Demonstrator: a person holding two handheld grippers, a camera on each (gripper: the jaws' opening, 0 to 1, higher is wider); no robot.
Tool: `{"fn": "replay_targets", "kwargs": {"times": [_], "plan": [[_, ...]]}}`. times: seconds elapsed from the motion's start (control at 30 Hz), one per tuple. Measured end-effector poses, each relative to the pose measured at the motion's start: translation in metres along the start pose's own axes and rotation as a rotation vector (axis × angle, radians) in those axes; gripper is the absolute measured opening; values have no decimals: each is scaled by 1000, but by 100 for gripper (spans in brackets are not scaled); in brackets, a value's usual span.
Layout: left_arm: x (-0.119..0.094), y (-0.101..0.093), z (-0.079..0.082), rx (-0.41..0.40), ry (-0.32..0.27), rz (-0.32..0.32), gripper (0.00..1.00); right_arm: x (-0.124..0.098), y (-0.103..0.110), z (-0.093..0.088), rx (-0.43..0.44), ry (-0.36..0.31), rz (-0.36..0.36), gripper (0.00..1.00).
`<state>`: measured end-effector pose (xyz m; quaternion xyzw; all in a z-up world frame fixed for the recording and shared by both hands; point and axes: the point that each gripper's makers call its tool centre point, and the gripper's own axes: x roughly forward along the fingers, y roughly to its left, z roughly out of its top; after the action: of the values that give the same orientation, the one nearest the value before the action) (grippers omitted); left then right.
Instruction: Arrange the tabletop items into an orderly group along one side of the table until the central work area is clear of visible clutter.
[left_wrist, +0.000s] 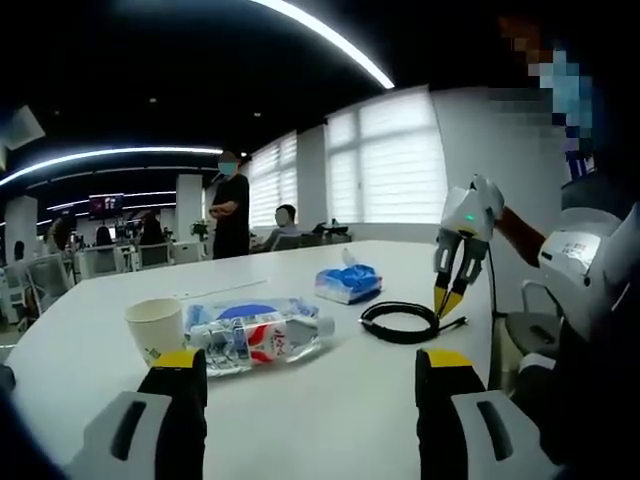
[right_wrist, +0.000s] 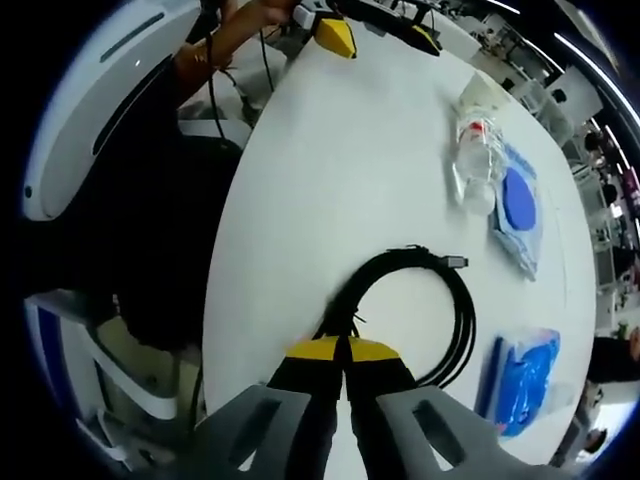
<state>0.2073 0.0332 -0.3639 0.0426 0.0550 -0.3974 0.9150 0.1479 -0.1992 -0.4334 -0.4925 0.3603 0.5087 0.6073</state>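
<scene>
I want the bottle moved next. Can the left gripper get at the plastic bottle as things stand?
Probably yes. The left gripper is open, and the plastic bottle lies on its side just ahead of it, with bare table between. The paper cup beside it looks out of the way.
</scene>
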Motion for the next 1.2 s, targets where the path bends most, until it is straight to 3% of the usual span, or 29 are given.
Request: {"fn": "replay_targets", "kwargs": {"times": [0.6,1.2], "plan": [[2,-4,0,6,-1,0,84,-1,-4,-4,1,4,-11,1],[3,0,5,43,7,-19,83,-7,-13,-3,-16,14,-48,10]]}}
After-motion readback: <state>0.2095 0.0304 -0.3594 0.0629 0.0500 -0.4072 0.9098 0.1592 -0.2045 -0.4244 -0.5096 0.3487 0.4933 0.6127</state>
